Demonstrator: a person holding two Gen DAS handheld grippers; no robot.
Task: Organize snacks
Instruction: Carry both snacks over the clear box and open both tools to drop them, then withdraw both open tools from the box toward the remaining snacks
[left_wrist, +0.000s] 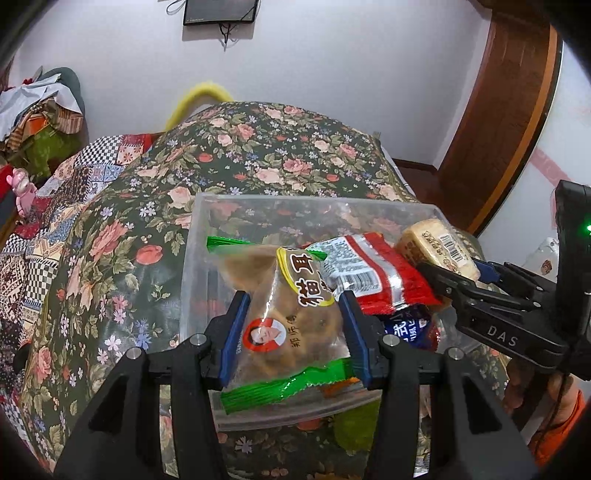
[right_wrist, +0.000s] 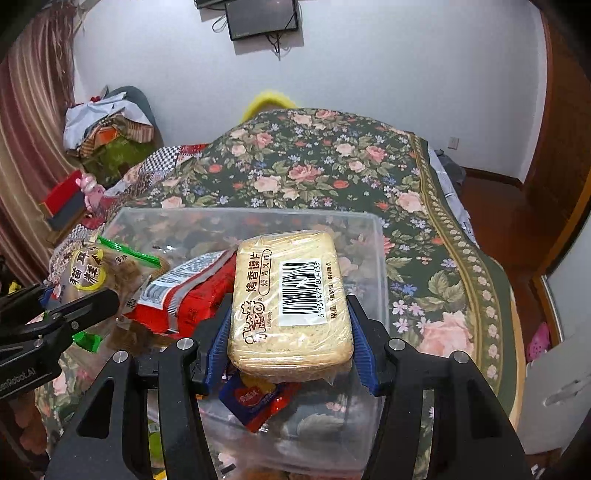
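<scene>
My left gripper (left_wrist: 293, 317) is shut on a clear bag of brown snacks with green ends (left_wrist: 284, 314), held over a clear plastic bin (left_wrist: 258, 201) on the flowered bedspread. A red and silver packet (left_wrist: 365, 273) lies in the bin beside it. My right gripper (right_wrist: 290, 328) is shut on a beige wrapped block of toast slices with a barcode label (right_wrist: 291, 295), above the same bin (right_wrist: 258, 214). Below that block a blue and red packet (right_wrist: 255, 400) lies in the bin. The right gripper (left_wrist: 448, 275) also shows at the right of the left wrist view.
The bin stands on a bed with a dark flowered cover (left_wrist: 258, 147). A heap of clothes (right_wrist: 107, 129) is at the far left by a curtain. A dark screen (right_wrist: 262, 16) hangs on the white wall. A wooden door frame (left_wrist: 506, 110) and floor lie to the right.
</scene>
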